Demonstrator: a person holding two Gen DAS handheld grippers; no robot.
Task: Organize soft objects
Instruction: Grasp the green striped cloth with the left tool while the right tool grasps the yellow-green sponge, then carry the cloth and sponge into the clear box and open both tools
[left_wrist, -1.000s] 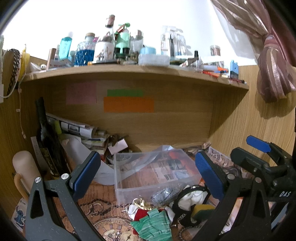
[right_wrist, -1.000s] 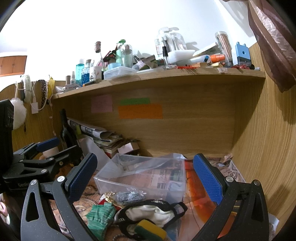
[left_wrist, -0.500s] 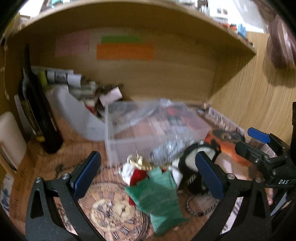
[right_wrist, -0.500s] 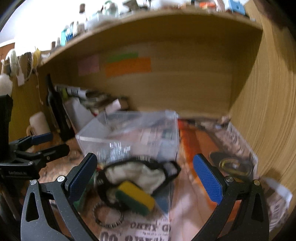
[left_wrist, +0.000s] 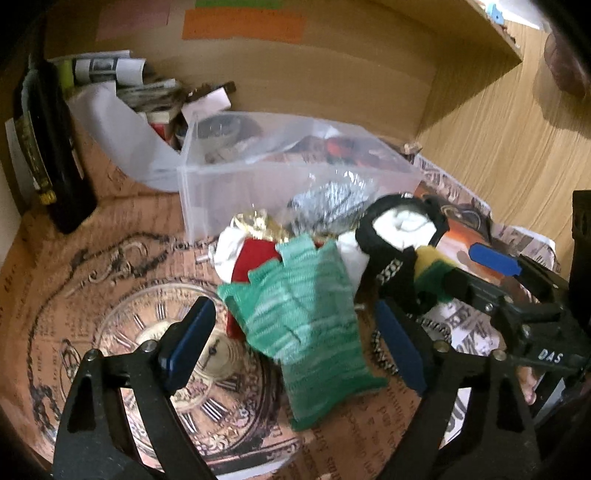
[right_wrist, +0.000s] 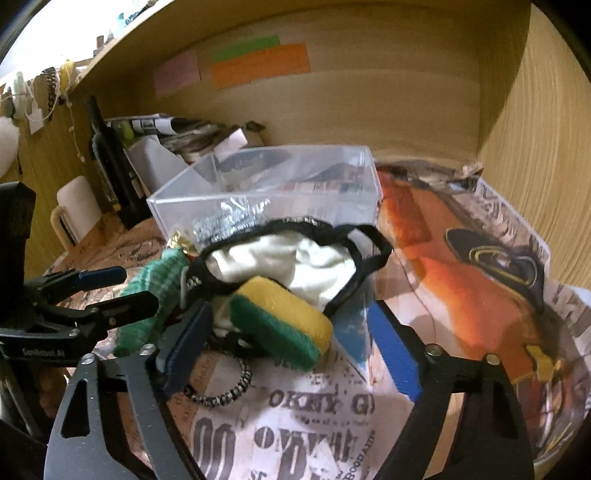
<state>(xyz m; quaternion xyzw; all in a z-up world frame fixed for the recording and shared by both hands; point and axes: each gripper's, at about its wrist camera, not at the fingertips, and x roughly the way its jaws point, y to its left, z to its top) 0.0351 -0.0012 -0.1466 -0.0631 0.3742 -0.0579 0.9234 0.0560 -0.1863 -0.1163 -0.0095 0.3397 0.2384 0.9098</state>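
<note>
The left gripper (left_wrist: 295, 343) stood wide open, holding nothing, its blue pads flanking a green knitted cloth (left_wrist: 306, 317) at 12 o'clock. The right gripper (right_wrist: 291, 350) also gaped, empty, a yellow-and-green sponge (right_wrist: 282, 323) between its fingers. Behind it, at 12 o'clock, lay a black-edged white mask (right_wrist: 295, 258), then the clear plastic box (right_wrist: 266, 184).

Our two grippers: black frames, blue finger pads.

Our left gripper (left_wrist: 295, 343) and right gripper (right_wrist: 291, 350) have matte black speckled arms with triangular cut-outs and silver screws near the blue pads (right_wrist: 393, 354) (one frame has white letters "DAS").
</note>
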